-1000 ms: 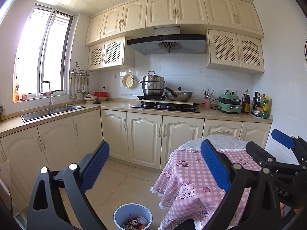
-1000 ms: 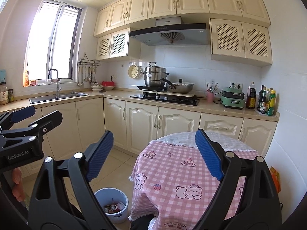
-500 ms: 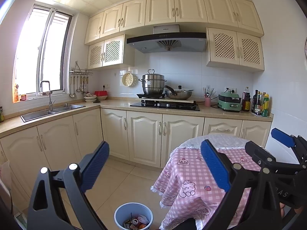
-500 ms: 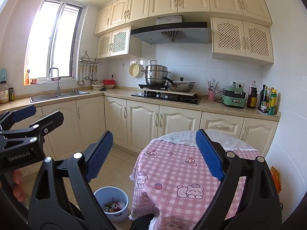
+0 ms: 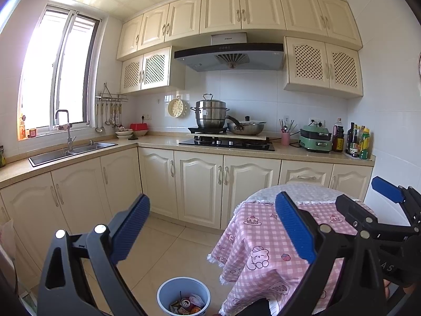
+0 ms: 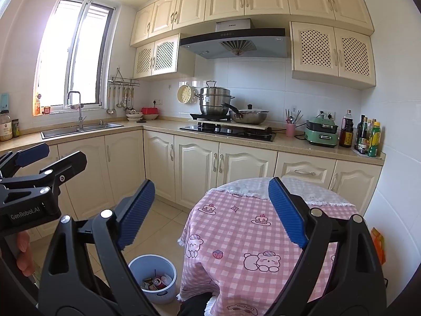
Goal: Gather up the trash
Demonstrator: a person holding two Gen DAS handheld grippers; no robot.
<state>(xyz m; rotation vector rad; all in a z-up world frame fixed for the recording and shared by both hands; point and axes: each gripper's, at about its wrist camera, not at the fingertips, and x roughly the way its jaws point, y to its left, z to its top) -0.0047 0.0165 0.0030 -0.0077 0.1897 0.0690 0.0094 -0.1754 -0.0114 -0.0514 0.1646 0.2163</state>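
Here | left gripper (image 5: 210, 226) spread, empty | right gripper (image 6: 210, 210) spread, empty | trash bin (image 5: 183, 293) on floor below both.

- The lower edge of the left wrist view is cutting off the near side of the blue trash bin (image 5: 183, 297); in the right wrist view the right gripper's left finger (image 6: 135, 212) is covering part of the bin's rim.
- The trash in the bin (image 6: 155, 282) is showing as small wrappers and a can, with print too small to read.
- The pink checked tablecloth (image 6: 236, 239) is hiding the table beneath it.
- The labels on the bottles (image 6: 368, 137) are too small to read.
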